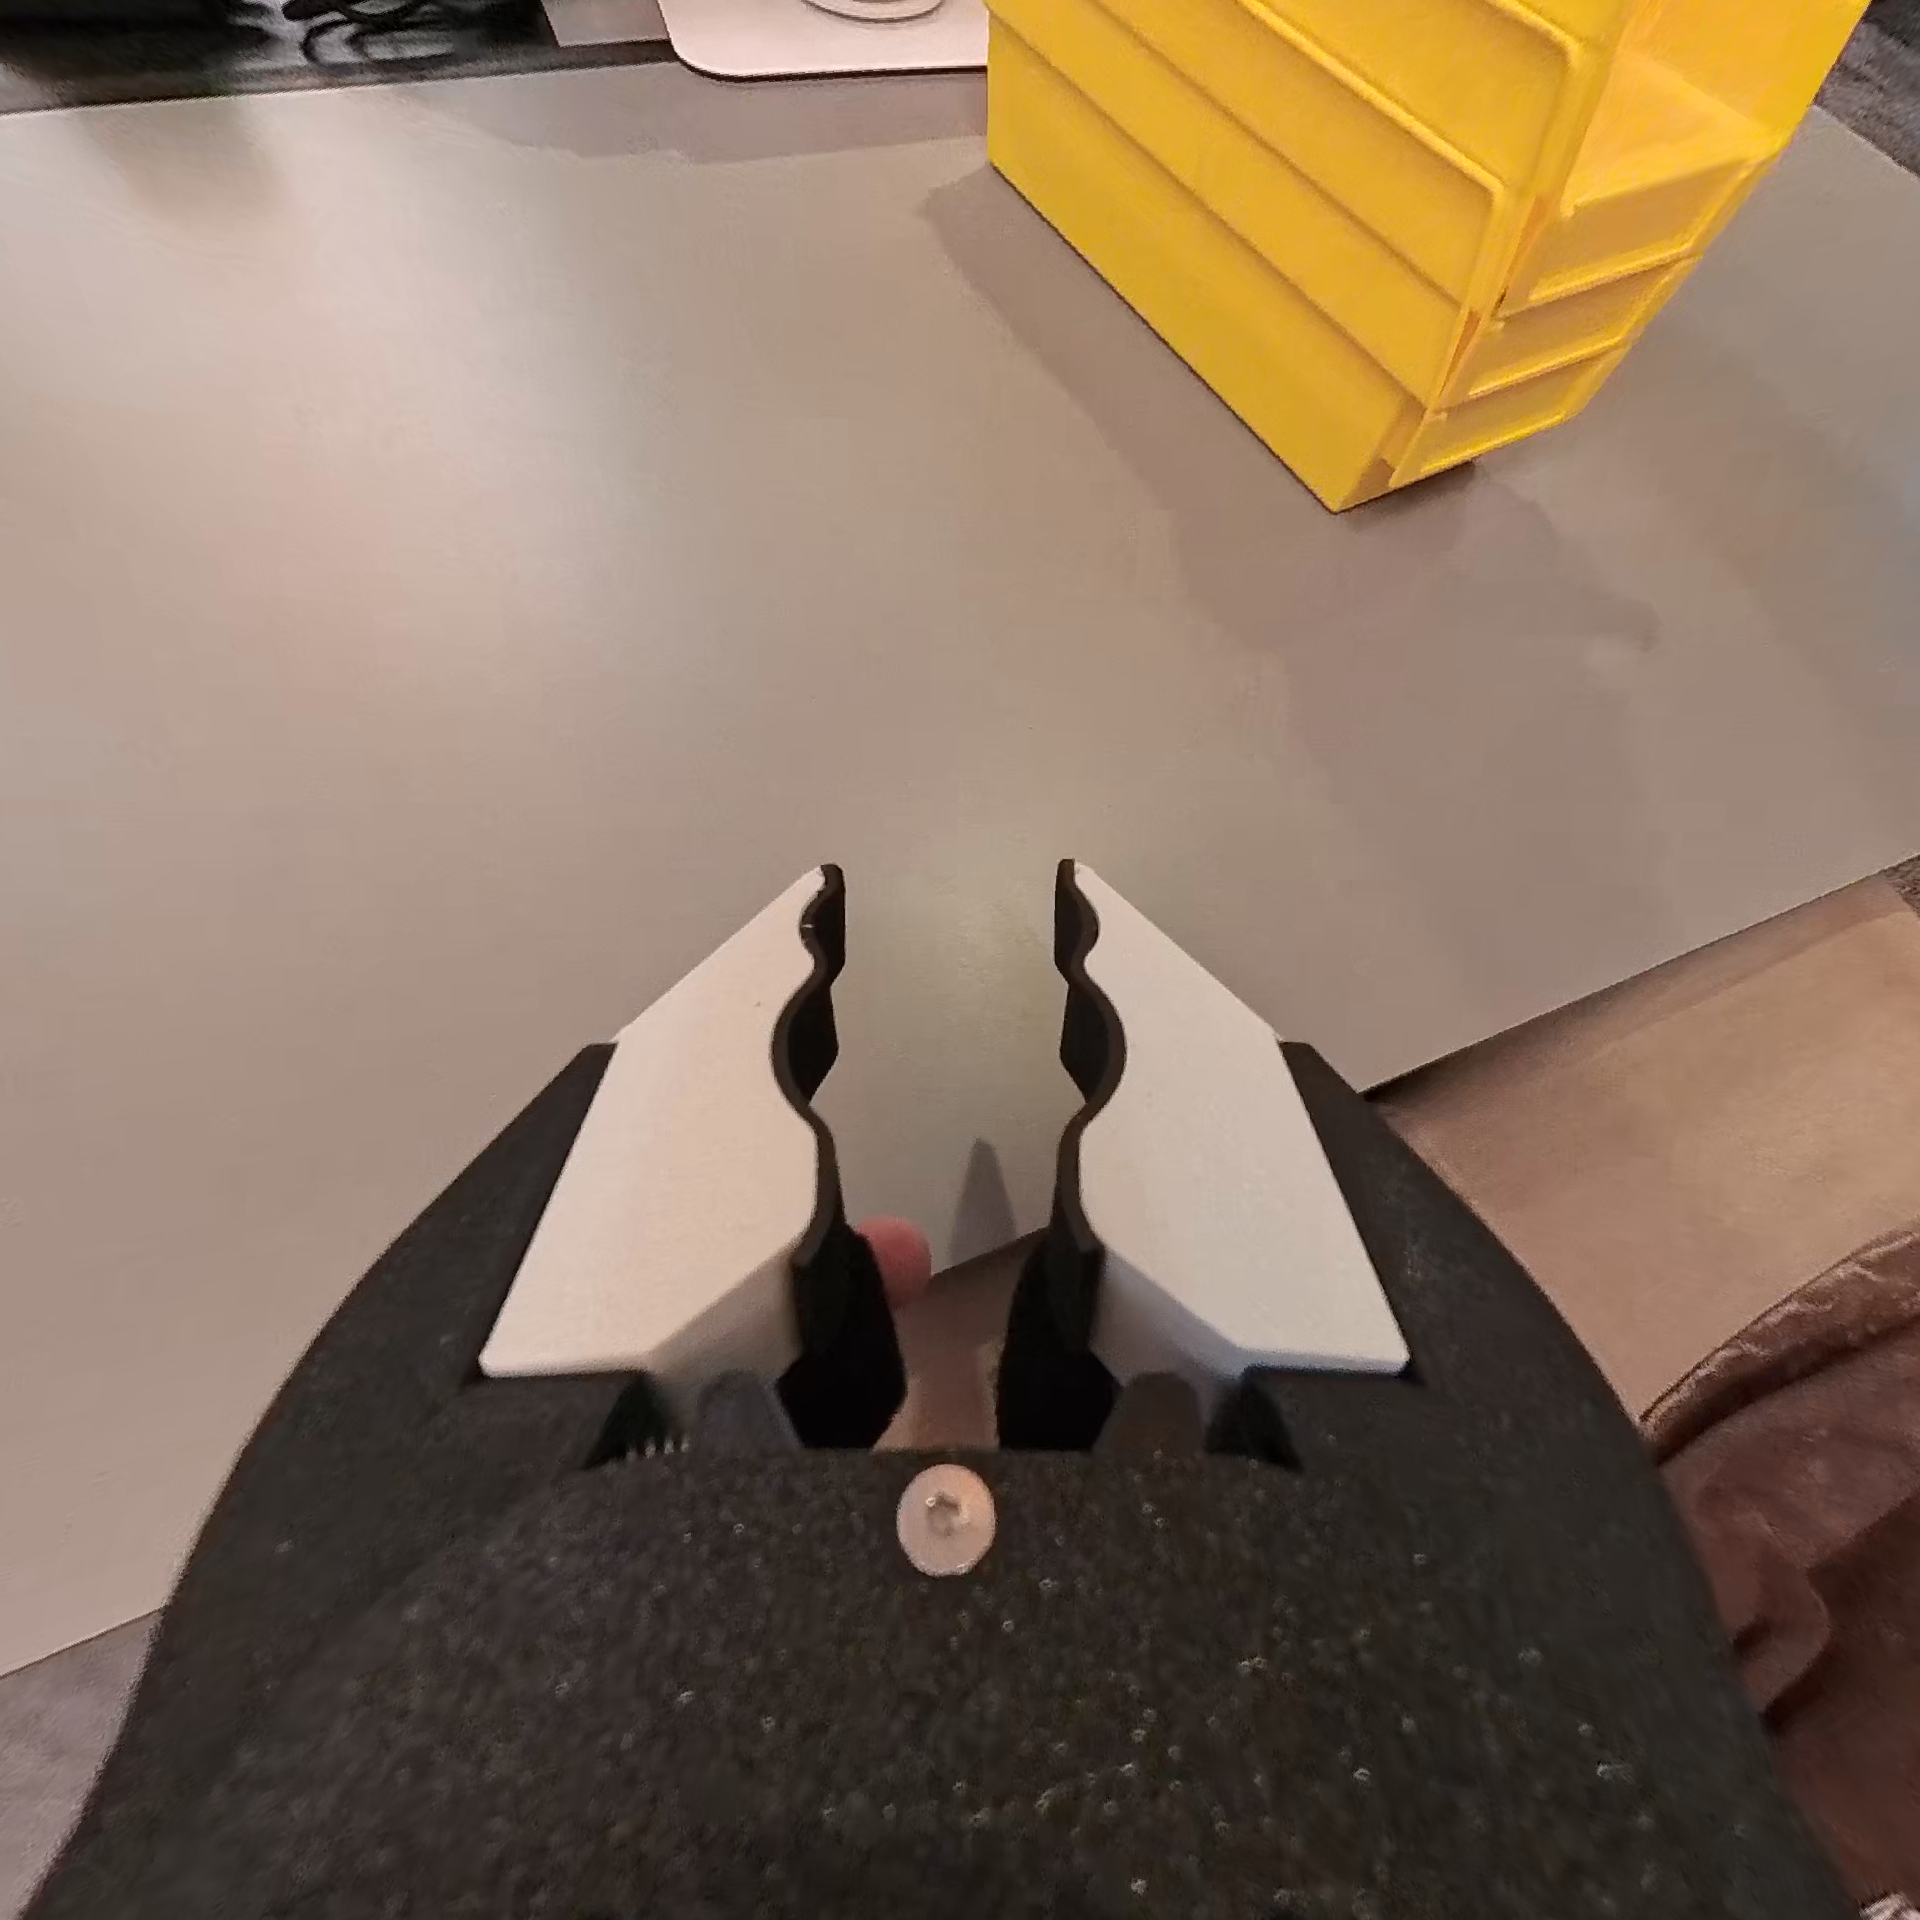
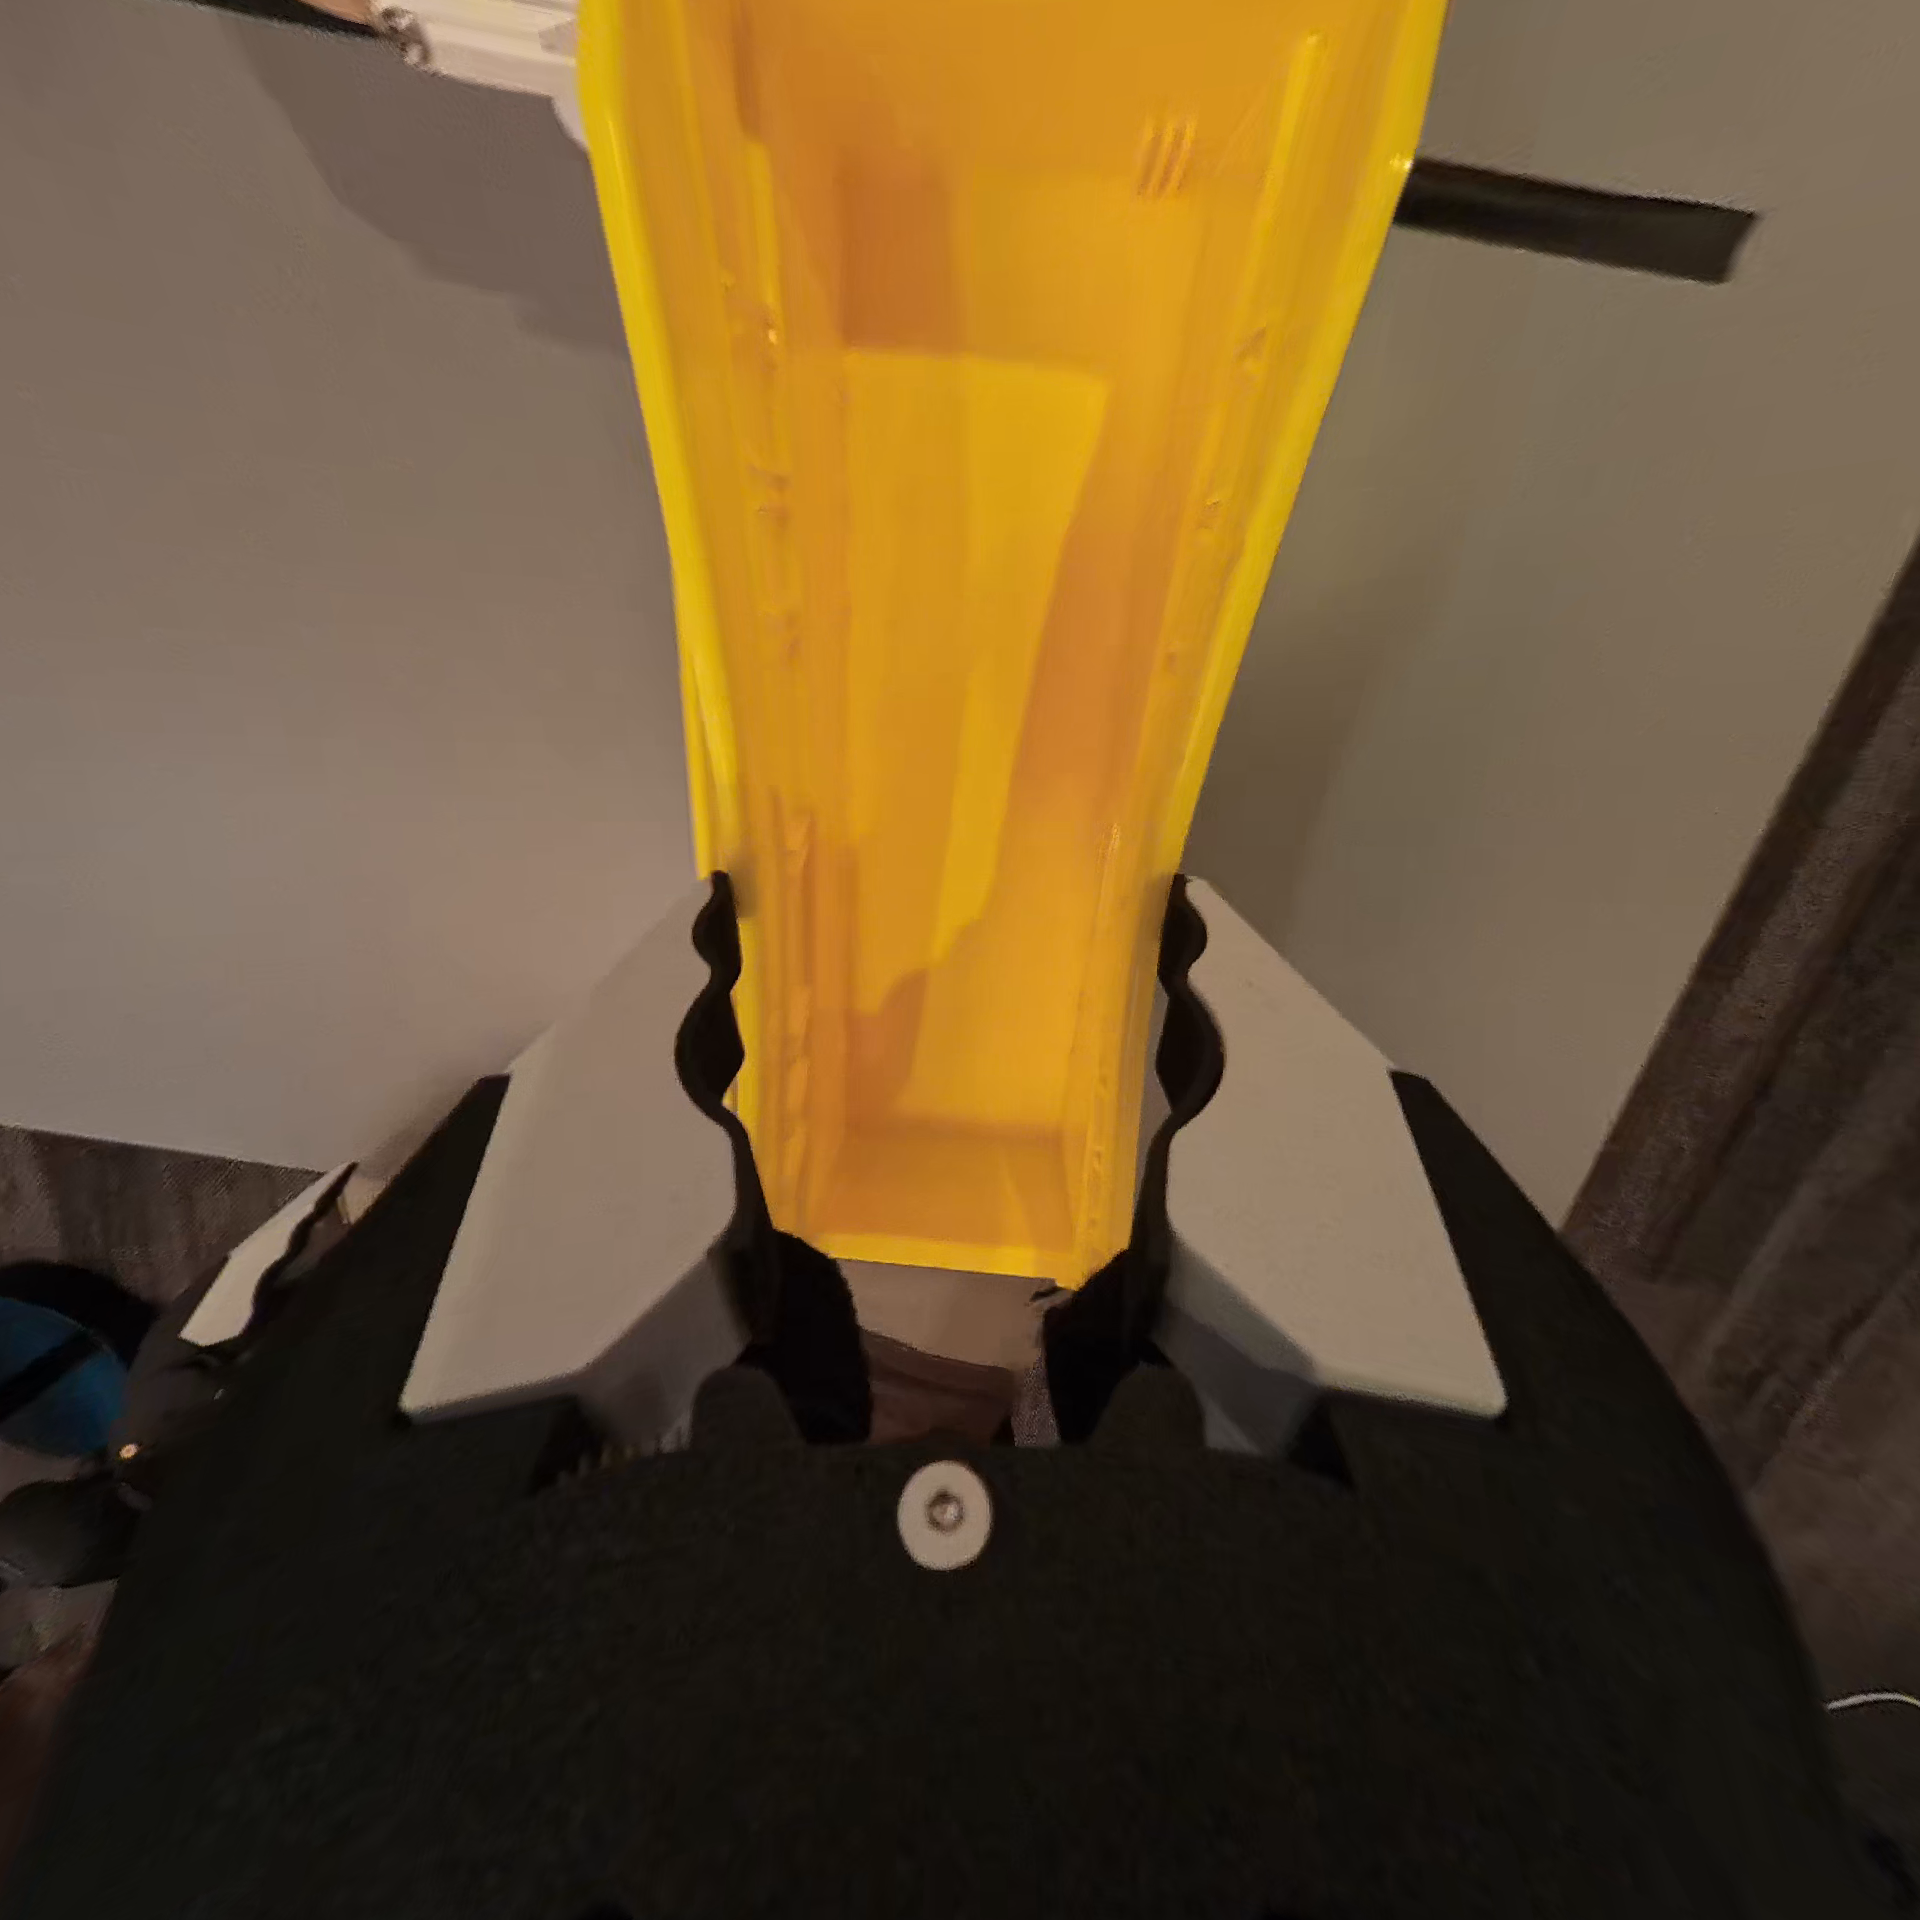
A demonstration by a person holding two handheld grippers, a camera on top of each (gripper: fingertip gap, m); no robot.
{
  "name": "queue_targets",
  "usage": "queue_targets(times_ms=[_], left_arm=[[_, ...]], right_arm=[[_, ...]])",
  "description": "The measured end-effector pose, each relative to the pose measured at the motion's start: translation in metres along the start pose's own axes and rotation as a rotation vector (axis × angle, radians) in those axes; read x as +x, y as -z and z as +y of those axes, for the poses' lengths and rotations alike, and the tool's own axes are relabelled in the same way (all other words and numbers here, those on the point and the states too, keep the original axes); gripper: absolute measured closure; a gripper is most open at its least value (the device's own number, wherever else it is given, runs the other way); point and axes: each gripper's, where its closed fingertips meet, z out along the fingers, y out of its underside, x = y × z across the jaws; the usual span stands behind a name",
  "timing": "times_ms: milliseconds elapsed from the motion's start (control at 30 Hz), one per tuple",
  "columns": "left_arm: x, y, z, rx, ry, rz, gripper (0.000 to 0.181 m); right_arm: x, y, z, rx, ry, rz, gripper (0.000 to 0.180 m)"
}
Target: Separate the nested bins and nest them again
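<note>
Evidently light, stiff and slick, the yellow moulded-plastic bin sits clamped by its end walls in the right tongs, while the left tongs hang apart, empty, above the grey counter.

A grey table with a pale mat at its far edge.

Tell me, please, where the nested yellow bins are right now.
In the left wrist view, the nested yellow bins stand on the grey table at upper right, ahead of the open left tongs.
</note>
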Motion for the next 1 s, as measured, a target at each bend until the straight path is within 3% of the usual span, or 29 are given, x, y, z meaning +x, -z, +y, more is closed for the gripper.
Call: queue_targets(times_ms=[200, 467, 700, 1000], left_arm=[[-0.003, 0.0, 0.0, -0.001, -0.001, -0.01, 0.142], [-0.006, -0.004, 0.002, -0.015, 0.001, -0.019, 0.142], [-0.007, -0.01, 0.003, -0.026, -0.006, -0.032, 0.142], [-0.011, -0.013, 0.006, -0.046, 0.012, -0.039, 0.142]], right_arm=[[0.073, 0.004, 0.016, 0.004, -0.06, 0.046, 0.097], [0.166, -0.086, 0.067, -0.089, -0.119, 0.074, 0.095], [0.19, -0.163, 0.079, -0.121, -0.157, -0.001, 0.091], [0.19, -0.182, 0.075, -0.091, -0.125, -0.008, 0.085]])
